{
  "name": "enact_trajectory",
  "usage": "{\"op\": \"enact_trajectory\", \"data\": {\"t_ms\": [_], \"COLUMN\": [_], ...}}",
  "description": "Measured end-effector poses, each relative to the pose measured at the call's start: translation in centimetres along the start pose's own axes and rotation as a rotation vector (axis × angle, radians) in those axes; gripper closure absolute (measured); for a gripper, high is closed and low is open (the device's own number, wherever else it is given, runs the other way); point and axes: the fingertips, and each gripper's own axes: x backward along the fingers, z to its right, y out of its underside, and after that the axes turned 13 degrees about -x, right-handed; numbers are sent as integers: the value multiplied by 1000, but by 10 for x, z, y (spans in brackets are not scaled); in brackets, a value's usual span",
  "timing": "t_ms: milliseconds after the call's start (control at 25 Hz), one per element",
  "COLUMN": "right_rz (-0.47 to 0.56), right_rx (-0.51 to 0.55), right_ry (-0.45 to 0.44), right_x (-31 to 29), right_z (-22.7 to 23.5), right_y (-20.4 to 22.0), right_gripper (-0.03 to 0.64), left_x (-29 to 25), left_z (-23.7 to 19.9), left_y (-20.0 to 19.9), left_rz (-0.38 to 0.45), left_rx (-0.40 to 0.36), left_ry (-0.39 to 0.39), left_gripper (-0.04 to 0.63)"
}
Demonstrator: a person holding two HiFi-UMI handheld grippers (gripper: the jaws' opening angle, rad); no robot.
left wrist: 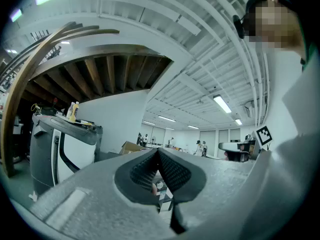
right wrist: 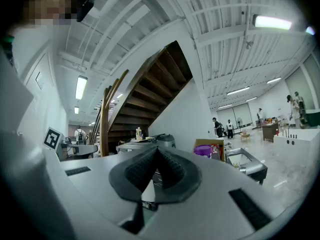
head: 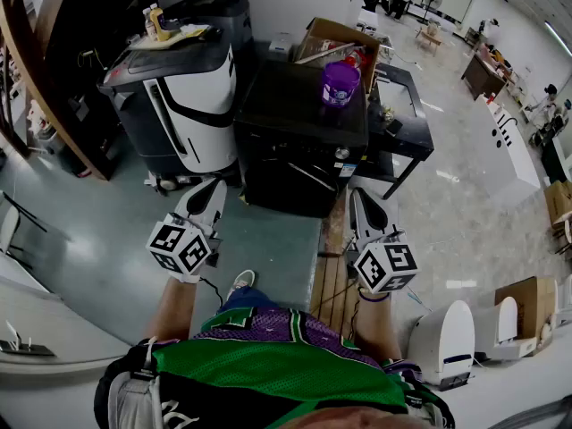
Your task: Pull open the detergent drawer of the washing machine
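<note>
Both the left gripper [head: 213, 189] and the right gripper [head: 358, 197] are closed with nothing between their jaws. The black washing machine [head: 295, 137] stands just ahead of them, untouched, with a purple tub [head: 340, 83] on top.

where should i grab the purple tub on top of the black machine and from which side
Take the purple tub across its round side wall, about mid-height, coming in level from the near side with the right hand-held gripper. It stands upright on the black machine, and a cardboard box behind it likely blocks the far side. Open the shut jaws first.
</note>
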Motion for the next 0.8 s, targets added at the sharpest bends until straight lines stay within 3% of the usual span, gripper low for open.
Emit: {"op": "enact_trajectory", "data": {"t_ms": [800], "right_rz": [24], "right_rx": [43], "right_ry": [7], "right_x": [-7], "right_z": [4], "right_y": [-7], "right_gripper": [615], "left_x": [-12], "left_z": [0], "left_y": [1], "left_rz": [-15], "left_rx": [4], "left_ry": [-2], "left_gripper": [580]}}
